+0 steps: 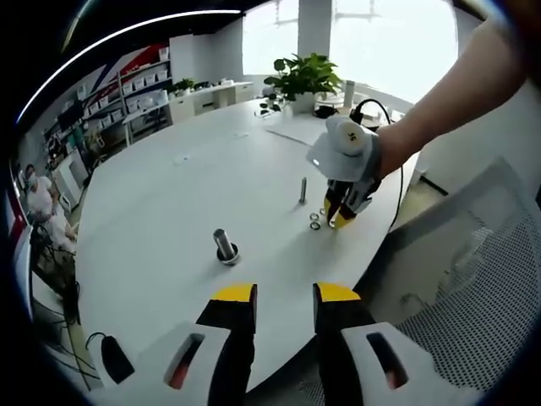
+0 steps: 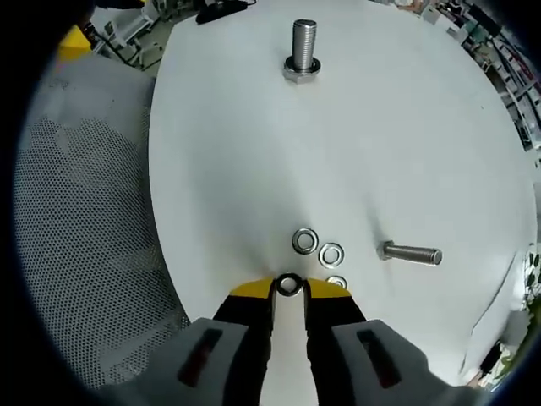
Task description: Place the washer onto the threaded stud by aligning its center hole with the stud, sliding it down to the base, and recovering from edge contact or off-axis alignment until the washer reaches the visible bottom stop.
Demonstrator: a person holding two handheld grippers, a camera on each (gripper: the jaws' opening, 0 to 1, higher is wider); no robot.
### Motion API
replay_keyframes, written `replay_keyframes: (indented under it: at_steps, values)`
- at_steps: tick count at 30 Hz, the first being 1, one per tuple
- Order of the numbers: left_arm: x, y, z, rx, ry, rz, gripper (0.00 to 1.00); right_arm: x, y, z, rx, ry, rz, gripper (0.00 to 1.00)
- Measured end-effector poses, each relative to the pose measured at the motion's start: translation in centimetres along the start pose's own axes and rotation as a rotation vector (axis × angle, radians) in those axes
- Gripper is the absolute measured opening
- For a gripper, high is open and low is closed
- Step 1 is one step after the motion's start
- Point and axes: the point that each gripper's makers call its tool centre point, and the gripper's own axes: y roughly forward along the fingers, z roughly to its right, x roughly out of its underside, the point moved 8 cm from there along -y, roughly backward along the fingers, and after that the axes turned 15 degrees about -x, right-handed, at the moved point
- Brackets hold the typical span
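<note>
Open-plan office, large white table [image 1: 169, 194]; storage shelves [image 1: 139, 93], potted plant [image 1: 303, 78], mesh chair [image 1: 473, 271]

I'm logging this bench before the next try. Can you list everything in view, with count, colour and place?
Table: one, white, round, under everything.
Upright stud: one, silver, standing near the table's edge.
Second stud: one, silver, beside the washers.
Loose washers: at least two, silver, on the table ahead of the right gripper.
Held washer: one, silver, between the right gripper's tips.
Mesh chair: one, grey, beside the table.
Plant: one, green, far side.
Left gripper: yellow-tipped, open.
Right gripper: yellow-tipped, shut on the washer.
</note>
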Motion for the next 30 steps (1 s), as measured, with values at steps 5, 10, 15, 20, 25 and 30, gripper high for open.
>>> replay_keyframes:
  at_steps: [5,10,15,20,25,30]
  values:
    - [0.1,0.0,0.0,-0.001,0.004,-0.003,0.24,-0.1,0.0,-0.2,0.003,-0.015,-0.014,0.14]
    - [0.1,0.0,-0.1,-0.003,0.002,-0.002,0.24,0.1,0.0,-0.4,0.022,0.006,0.013,0.14]
    - [0.0,0.0,-0.1,-0.004,0.004,0.001,0.24,0.5,0.0,-0.5,0.036,0.024,0.065,0.13]
    - [-0.1,-0.1,-0.1,-0.005,0.001,0.004,0.24,1.1,-0.1,-0.4,0.028,0.073,0.105,0.13]
    - [-0.1,-0.2,-0.1,-0.003,-0.004,0.008,0.24,1.2,-1.3,-0.1,0.029,0.129,0.173,0.13]
    - [-0.2,-0.2,-0.1,0.003,-0.005,0.009,0.24,1.5,-2.2,0.6,0.035,0.156,0.187,0.13]
